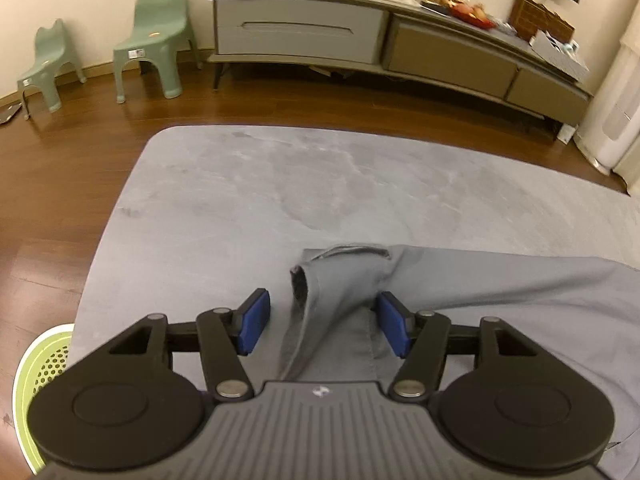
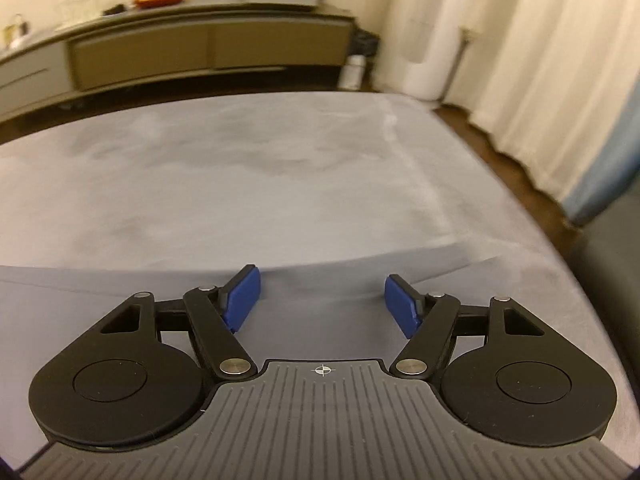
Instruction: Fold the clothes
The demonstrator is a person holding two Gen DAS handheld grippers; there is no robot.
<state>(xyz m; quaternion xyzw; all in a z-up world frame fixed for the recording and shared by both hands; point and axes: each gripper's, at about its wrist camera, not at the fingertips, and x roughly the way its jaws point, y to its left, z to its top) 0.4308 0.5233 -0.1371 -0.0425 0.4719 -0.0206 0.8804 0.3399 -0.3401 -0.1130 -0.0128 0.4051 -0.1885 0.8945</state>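
A grey garment [image 1: 500, 304] lies on the grey table cover [image 1: 280, 184], stretching from the middle to the right. Its hemmed end with an open cuff [image 1: 304, 284] bunches up between the blue pads of my left gripper [image 1: 324, 324], which is open around that fold. In the right wrist view the same garment [image 2: 100, 292] lies flat, its far edge running across under my right gripper [image 2: 322, 304], which is open and empty just above the cloth.
A long grey sideboard [image 1: 360, 36] with clutter stands along the far wall. Two green child chairs [image 1: 156, 40] stand on the wood floor at left. A green perforated basket [image 1: 36, 380] sits by the table's near left corner. Curtains [image 2: 540, 60] hang at right.
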